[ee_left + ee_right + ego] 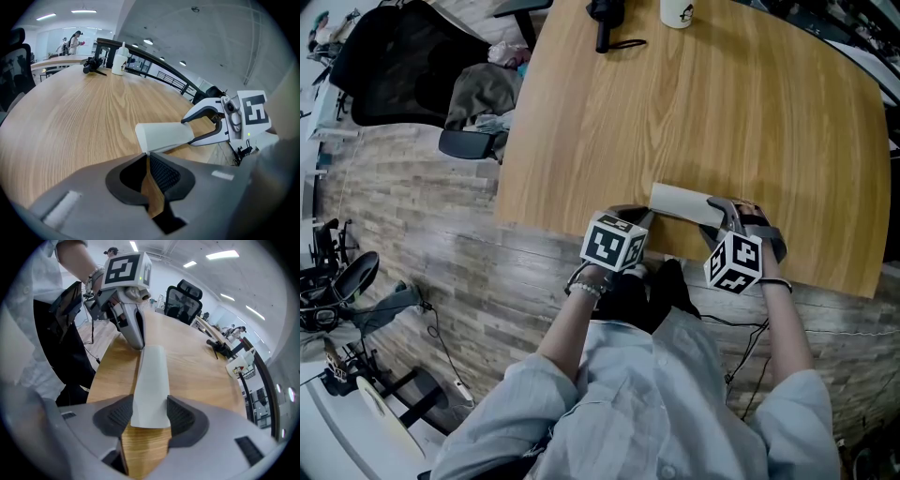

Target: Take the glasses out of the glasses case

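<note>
A: Where's the glasses case [680, 201]?
B: Shut, at the tabletop [722, 112] edge. The right tool [146, 414] pinches one end; the left tool [149, 161], pressed together, is at the other.
A: Next?
B: Probably steady it and pry it open

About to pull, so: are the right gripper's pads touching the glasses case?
Touching. The right gripper view shows both pads of the right gripper pressed against the glasses case.
</note>
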